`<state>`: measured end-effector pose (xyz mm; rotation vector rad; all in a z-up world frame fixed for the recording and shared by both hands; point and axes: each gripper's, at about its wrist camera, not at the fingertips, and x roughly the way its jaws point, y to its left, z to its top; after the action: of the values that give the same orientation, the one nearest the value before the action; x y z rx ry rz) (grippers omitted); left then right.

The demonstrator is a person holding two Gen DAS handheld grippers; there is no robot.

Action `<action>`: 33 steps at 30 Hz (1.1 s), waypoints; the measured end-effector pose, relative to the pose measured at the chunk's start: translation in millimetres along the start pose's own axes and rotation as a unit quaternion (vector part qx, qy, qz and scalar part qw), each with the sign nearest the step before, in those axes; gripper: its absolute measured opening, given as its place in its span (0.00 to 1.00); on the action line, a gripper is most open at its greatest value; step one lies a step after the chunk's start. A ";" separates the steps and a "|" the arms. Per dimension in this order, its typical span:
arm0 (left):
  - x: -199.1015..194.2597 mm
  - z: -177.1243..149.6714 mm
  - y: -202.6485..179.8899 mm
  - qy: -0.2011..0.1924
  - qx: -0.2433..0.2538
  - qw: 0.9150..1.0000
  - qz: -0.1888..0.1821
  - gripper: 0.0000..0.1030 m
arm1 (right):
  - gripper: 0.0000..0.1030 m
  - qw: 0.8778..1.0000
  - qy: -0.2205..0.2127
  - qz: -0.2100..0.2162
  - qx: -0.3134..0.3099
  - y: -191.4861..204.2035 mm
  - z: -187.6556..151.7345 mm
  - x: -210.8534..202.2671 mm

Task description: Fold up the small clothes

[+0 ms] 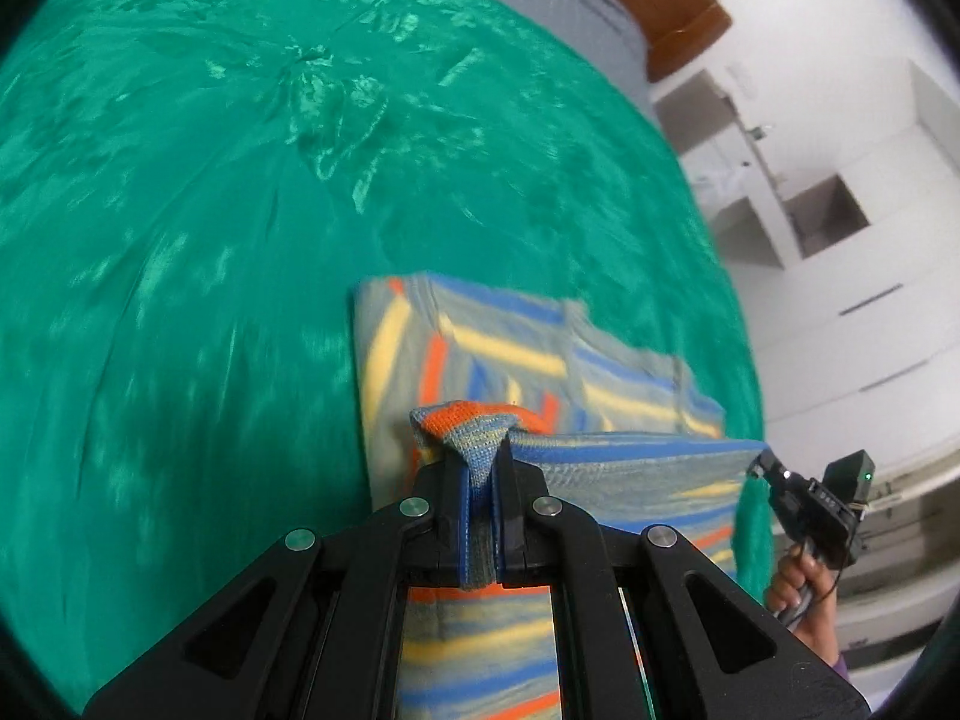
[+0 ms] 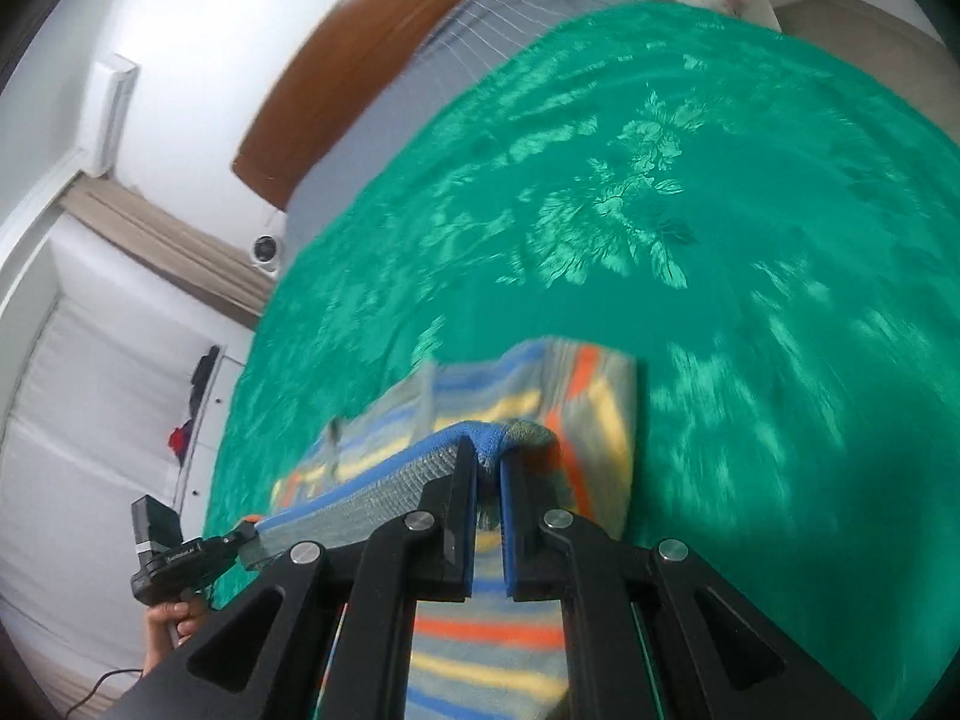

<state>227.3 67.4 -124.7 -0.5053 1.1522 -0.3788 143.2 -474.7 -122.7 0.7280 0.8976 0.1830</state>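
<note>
A striped knit garment (image 1: 480, 348) in grey, blue, yellow and orange lies partly on the green bedspread (image 1: 210, 210). My left gripper (image 1: 480, 468) is shut on one corner of its lifted edge. My right gripper (image 2: 489, 462) is shut on the other corner of the garment (image 2: 510, 396). The edge hangs taut between the two grippers, held above the part still lying flat. The right gripper also shows in the left wrist view (image 1: 765, 462), and the left gripper in the right wrist view (image 2: 246, 534).
The green floral bedspread (image 2: 690, 210) covers a bed with a brown wooden headboard (image 2: 390, 42) and a grey sheet. White cupboards and shelves (image 1: 840, 228) stand beside the bed. A small white fan (image 2: 264, 252) sits beyond the bed's edge.
</note>
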 end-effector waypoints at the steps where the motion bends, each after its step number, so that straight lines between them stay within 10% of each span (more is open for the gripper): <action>1: 6.9 6.4 2.3 0.001 -0.004 1.000 0.008 0.04 | 0.06 1.000 0.003 -0.005 0.007 -3.8 8.3 12.6; 5: 21.6 29.5 12.9 -0.023 -0.040 0.999 0.008 0.18 | 0.08 0.999 -0.014 0.011 0.042 -17.7 26.3 36.3; 7: 19.9 41.3 22.1 -0.039 -0.073 0.997 0.007 0.68 | 0.15 0.997 -0.045 -0.003 0.058 -22.4 30.6 35.2; 9: 4.2 47.6 28.8 -0.075 -0.094 0.993 0.023 0.81 | 0.39 0.995 -0.081 -0.008 0.060 -23.1 32.7 23.3; 15: -39.9 34.5 29.2 -0.116 -0.045 0.991 0.054 0.82 | 0.41 0.996 -0.064 -0.028 -0.050 7.8 32.2 -7.9; 21: -39.6 -51.3 -1.2 -0.046 0.089 0.995 0.029 0.81 | 0.41 0.983 0.095 0.019 -0.158 50.0 -45.4 -5.5; 23: -29.3 -88.6 -9.8 -0.018 0.148 0.987 0.061 0.75 | 0.41 0.972 0.135 0.001 -0.194 51.7 -82.1 -4.4; 25: -12.5 -122.4 -6.6 0.021 0.194 0.971 0.142 0.46 | 0.41 0.957 0.165 -0.059 -0.233 40.5 -119.8 -6.3; 28: -24.8 -143.2 6.2 0.008 0.188 0.968 0.168 0.46 | 0.25 0.954 0.147 -0.109 -0.239 19.7 -141.4 -29.9; 33: -58.1 -155.0 -7.0 -0.040 0.165 0.972 0.165 0.66 | 0.32 0.961 0.099 -0.139 -0.218 30.7 -145.2 -68.1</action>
<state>61.7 64.0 -125.3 -0.0337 1.0456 -0.2509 -6.1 -408.8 -117.6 0.1708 1.0933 0.1973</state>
